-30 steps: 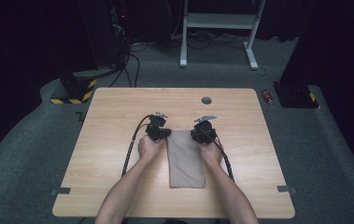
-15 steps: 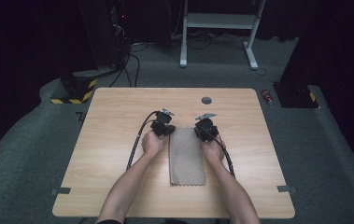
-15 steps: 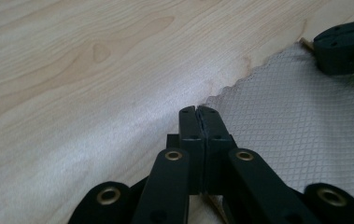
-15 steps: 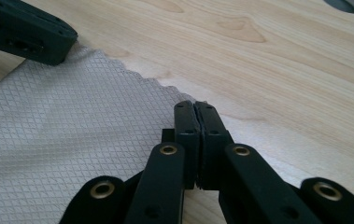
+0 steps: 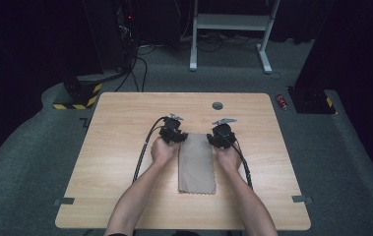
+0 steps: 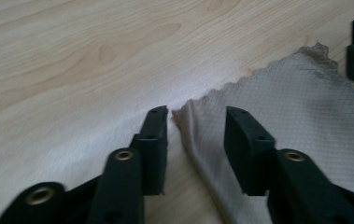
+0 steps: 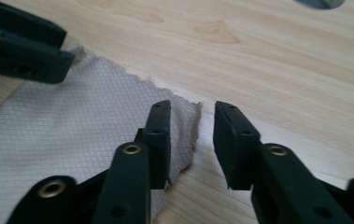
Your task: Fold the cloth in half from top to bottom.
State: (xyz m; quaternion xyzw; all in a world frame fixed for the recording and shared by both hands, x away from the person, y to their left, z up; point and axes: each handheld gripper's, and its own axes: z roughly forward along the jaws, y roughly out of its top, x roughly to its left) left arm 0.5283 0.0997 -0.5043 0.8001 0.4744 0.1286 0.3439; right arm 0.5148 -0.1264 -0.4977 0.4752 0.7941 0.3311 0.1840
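A grey-beige cloth [image 5: 197,162] lies folded flat in a long strip on the wooden table [image 5: 125,123]. My left gripper [image 5: 180,138] rests at the cloth's far left corner and my right gripper [image 5: 212,140] at its far right corner. In the left gripper view the jaws [image 6: 196,119] have just been opening; the cloth [image 6: 296,107] has its scalloped corner lying loose between them, untouched by the pads. The right gripper [image 7: 192,116] has likewise just been opening, and the cloth [image 7: 72,121] has a curled corner beside its left pad, not pinched.
A round cable hole [image 5: 217,105] sits near the table's far edge. Black cables [image 5: 142,152] trail from the grippers along the forearms. Beyond the table stand a white desk frame [image 5: 228,22], a hazard-striped block [image 5: 78,96] and a small red object [image 5: 283,101] on the carpet.
Both hands have edged slightly toward the table's far side. The cloth stays flat in about the same place, its far corners now lying on the wood.
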